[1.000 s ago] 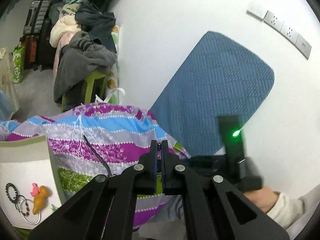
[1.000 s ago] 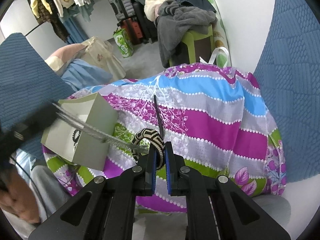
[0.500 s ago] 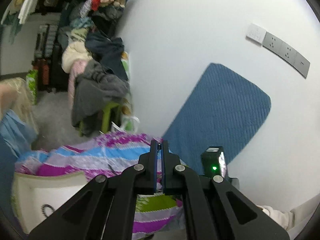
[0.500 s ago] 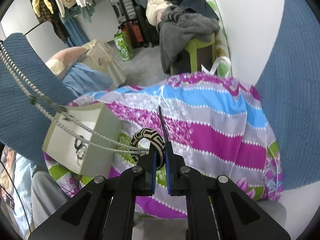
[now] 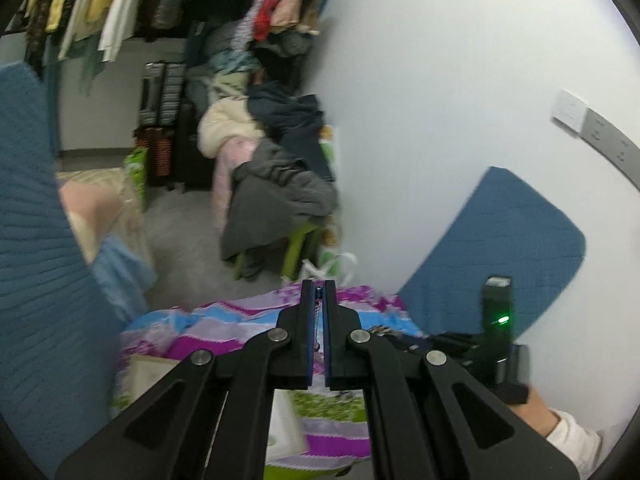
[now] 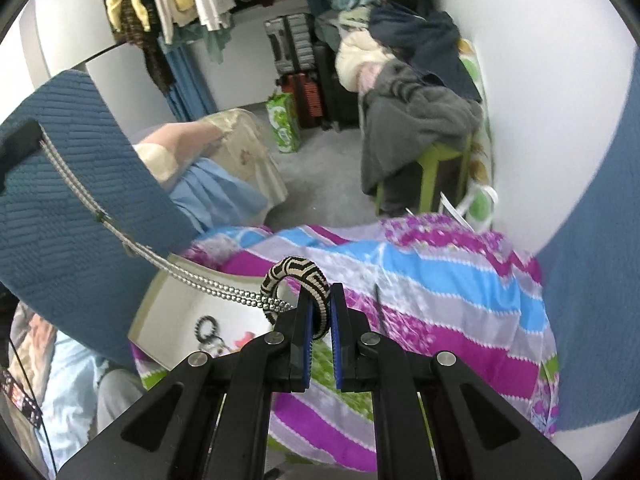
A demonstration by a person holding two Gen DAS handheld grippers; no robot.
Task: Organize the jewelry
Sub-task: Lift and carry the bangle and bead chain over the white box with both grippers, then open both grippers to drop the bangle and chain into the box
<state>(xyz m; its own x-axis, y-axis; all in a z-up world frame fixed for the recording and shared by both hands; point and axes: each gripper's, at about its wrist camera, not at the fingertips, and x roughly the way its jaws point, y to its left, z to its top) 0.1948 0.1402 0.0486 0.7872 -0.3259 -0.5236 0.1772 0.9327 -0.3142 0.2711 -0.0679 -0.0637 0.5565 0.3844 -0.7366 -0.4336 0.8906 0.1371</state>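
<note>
My right gripper (image 6: 320,308) is shut on a black-and-cream woven bangle (image 6: 294,274), held above the striped cloth (image 6: 420,280). A silver bead chain (image 6: 120,236) runs taut from the bangle up to the left, to my left gripper (image 6: 20,144). In the left wrist view my left gripper (image 5: 319,300) is shut on the chain (image 5: 318,320), which hangs between the jaws. An open beige box (image 6: 188,312) below the chain holds a dark bead bracelet (image 6: 206,326) and other small pieces.
The cloth covers a small table between two blue padded chair backs (image 6: 60,208) (image 5: 500,248). Behind are a green stool piled with clothes (image 6: 416,120), suitcases (image 6: 296,52), hanging garments (image 5: 100,8) and a white wall. A black hairpin (image 6: 378,308) lies on the cloth.
My left gripper has risen and drawn away with the chain, pulling it taut. My right gripper has lifted the bangle off the cloth and moved over the box's edge.
</note>
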